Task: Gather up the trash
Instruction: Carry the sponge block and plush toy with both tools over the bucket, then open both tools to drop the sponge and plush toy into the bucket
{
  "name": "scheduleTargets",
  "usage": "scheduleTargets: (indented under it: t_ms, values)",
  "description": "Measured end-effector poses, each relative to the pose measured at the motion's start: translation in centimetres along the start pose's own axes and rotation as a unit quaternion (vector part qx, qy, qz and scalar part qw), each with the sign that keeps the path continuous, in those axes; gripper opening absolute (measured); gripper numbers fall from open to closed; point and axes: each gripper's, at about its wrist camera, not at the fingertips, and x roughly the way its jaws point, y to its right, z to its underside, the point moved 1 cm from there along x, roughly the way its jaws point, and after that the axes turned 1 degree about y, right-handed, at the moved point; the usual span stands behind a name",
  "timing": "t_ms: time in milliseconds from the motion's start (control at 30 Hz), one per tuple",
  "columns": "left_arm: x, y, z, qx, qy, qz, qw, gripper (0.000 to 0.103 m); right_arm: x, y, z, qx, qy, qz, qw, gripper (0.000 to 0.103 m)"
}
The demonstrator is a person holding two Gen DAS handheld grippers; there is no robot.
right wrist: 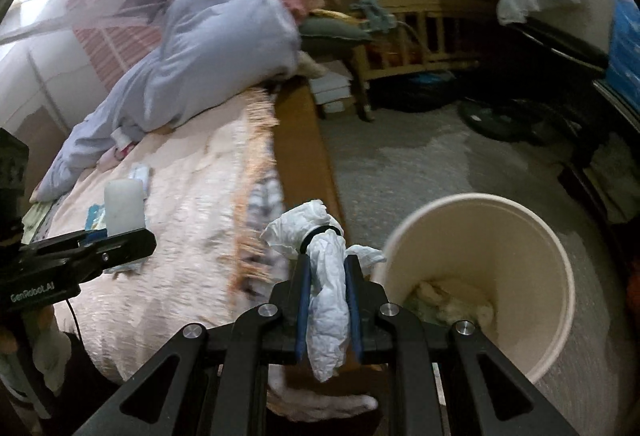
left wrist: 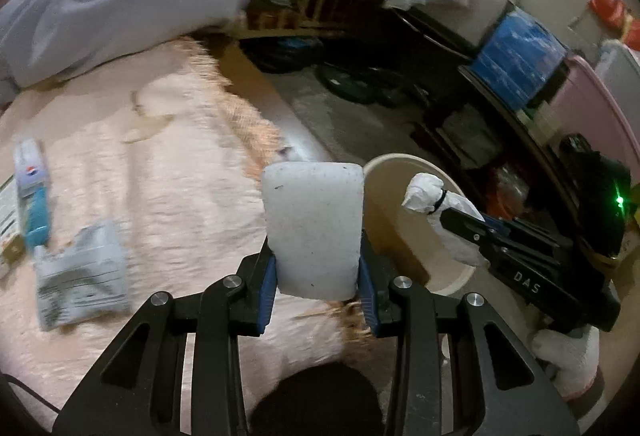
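Trash sits in both grippers at once: the left gripper [left wrist: 317,268] has its jaws clamped on the lower sides of a white foam block [left wrist: 314,228], which stands upright between the blue pads and rises well past the fingertips. Ahead of those jaws and to their right stands a cream bucket [left wrist: 456,278] on the floor. The right gripper [right wrist: 329,282] has its jaws closed on a crumpled white tissue bundle [right wrist: 326,276] cinched by a black band, its ends spilling out above and below the pads. Just right of these jaws the bucket's rim [right wrist: 560,268] is close, with pale scraps lying inside. Left of both jaws spreads the pink bedspread [left wrist: 160,164], carrying a gray wrapper [left wrist: 82,276].
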Motion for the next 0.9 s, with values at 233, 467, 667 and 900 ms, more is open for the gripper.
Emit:
scheduleTargets:
  t_ms: [233, 467, 667, 900]
  values:
    - [2.6, 3.7, -0.1, 0.026, -0.022, 0.039, 0.9987, 0.033, -1.0, 4.4, 1.3, 0.035, -0.003, 0.031, 0.999, 0.016]
    - [4.7, 6.5, -0.1, 0.046, -0.039, 0.072, 0.9956, 0.033, -1.4, 7.5, 2.4, 0.065, -0.005, 0.049, 0.997, 0.016]
    - [6.6, 8.3, -0.8, 0.052, -0.05, 0.097, 0.9927, 0.035, -1.3, 9.1, 2.9, 0.083, -0.008, 0.06, 0.995, 0.016]
    - [7.8, 8.5, -1.3, 0.034, -0.049, 0.124, 0.9905, 0.054, -1.4, 11.8, 2.9, 0.117, -0.005, 0.083, 0.99, 0.023]
